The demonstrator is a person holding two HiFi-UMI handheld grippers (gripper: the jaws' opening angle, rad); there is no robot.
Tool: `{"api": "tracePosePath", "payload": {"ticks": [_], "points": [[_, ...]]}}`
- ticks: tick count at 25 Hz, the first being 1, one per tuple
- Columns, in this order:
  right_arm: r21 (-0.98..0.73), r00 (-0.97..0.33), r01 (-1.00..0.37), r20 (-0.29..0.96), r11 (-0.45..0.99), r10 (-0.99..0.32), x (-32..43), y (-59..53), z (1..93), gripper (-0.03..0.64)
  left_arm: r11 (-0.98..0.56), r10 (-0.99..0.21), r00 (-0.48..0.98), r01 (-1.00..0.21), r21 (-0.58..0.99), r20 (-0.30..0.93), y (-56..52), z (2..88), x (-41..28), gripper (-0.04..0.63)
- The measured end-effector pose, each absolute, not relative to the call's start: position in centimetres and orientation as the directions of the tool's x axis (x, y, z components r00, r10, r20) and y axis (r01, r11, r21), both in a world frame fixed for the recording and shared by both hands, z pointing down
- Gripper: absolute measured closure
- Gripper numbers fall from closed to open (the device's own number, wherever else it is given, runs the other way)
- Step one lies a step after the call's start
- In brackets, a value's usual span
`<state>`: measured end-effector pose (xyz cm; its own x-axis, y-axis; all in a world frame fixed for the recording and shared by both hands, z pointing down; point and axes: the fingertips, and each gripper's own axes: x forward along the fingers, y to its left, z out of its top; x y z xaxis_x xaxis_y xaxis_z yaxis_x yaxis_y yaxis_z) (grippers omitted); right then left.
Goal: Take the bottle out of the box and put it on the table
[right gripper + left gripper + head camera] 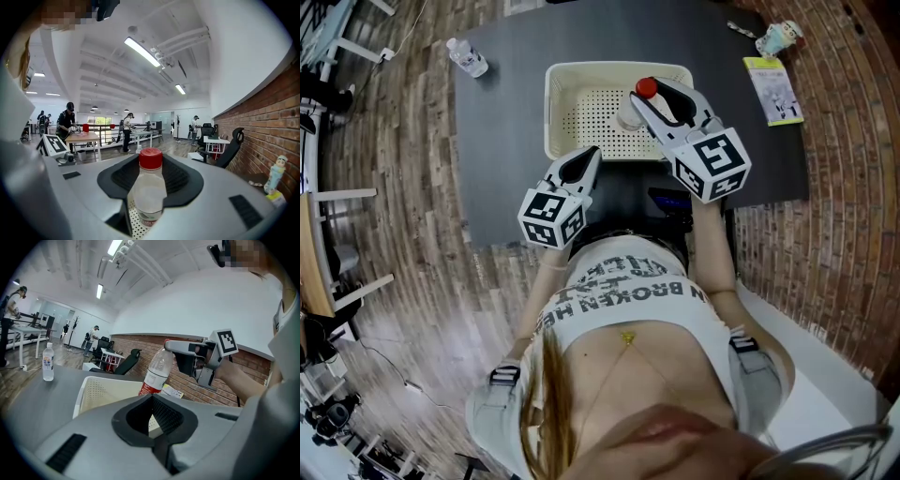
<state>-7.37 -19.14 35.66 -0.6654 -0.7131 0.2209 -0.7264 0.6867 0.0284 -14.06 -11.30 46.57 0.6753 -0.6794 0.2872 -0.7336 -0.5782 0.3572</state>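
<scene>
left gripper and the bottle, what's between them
Only the box's wall and bare floor, seen in the left gripper view; the right gripper holds the bottle.

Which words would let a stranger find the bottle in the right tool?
On the dark table, find the cream perforated box. The bottle is over it, gripped by the right tool; only it has a red cap, unlike the other bottle at the table's far-left corner.
</scene>
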Motion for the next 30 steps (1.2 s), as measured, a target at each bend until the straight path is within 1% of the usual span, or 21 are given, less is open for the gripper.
{"api": "tracePosePath", "payload": {"ticks": [9, 25, 30], "points": [[0.043, -0.671, -0.721, 0.206, 0.692, -0.712, -8.0, -18.1, 34.4, 0.471, -0.588, -0.678, 0.682, -0.727, 0.356, 0.274, -10.4, 46.2, -14.0, 0.591], [0.045, -0.65, -0.741, 0.204, 0.671, -0.732, -8.5, -16.5, 34.7, 0.471, -0.602, -0.661, 0.696, -0.714, 0.356, 0.279, -8.0, 46.3, -15.0, 0.591], [0.04, -0.651, -0.743, 0.193, 0.668, -0.734, -7.9, -16.6, 34.3, 0.472, -0.592, -0.672, 0.685, -0.725, 0.352, 0.28, -8.2, 46.1, -15.2, 0.591]]}}
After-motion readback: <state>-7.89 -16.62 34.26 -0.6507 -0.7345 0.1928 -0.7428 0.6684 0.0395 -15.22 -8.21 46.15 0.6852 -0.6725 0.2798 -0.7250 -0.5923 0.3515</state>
